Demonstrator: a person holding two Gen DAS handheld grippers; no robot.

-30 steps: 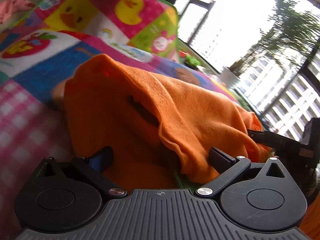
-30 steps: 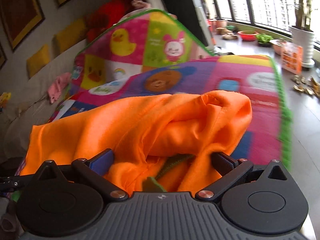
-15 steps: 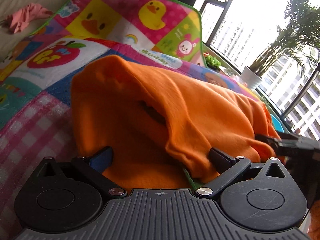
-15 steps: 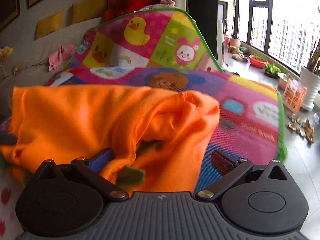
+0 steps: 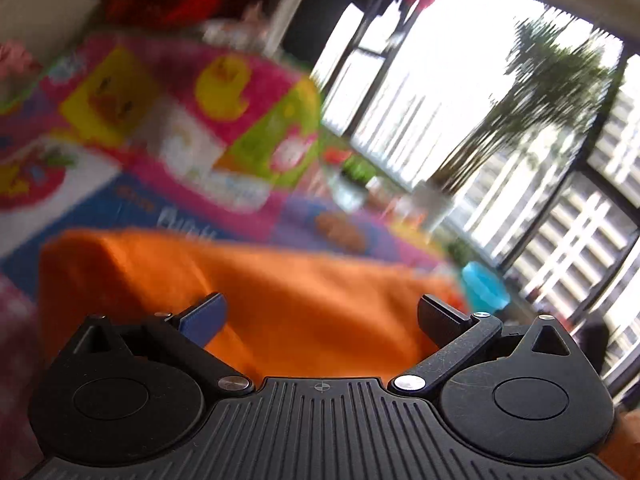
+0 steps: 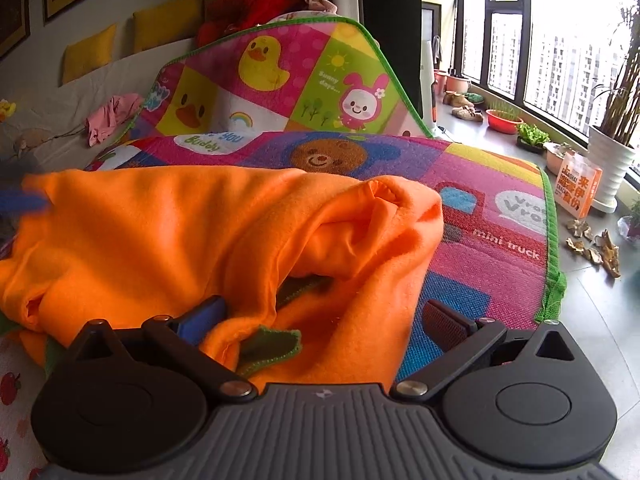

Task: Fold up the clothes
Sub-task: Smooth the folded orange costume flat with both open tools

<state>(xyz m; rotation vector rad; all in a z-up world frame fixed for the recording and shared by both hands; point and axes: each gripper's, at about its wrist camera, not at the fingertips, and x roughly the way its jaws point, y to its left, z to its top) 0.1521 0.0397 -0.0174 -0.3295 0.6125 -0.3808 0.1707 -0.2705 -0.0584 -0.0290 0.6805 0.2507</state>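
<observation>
**Both grippers released, orange garment lying on the play mat**

I am seeing my left gripper (image 5: 320, 316) with its jaws spread wide and nothing between them; half a second ago the orange garment (image 5: 296, 292) was draping over its right finger, and now the cloth is lying flat beyond the fingertips. This view is smearing with motion blur where it was sharp before.

My right gripper (image 6: 320, 320) is also standing open. Cloth is bunching against its blue left finger (image 6: 202, 318), while its right finger is sitting clear over the play mat (image 6: 500, 216). A green trim piece (image 6: 276, 344) is poking out of the fold nearest the camera.

The garment is resting lower and flatter on the mat than before, its rolled hem toward the window side.

Farther off, the mat's upturned end with the duck and rabbit is standing against the sofa (image 6: 52, 108). A white plant pot (image 6: 610, 168) is sitting by the window.
</observation>
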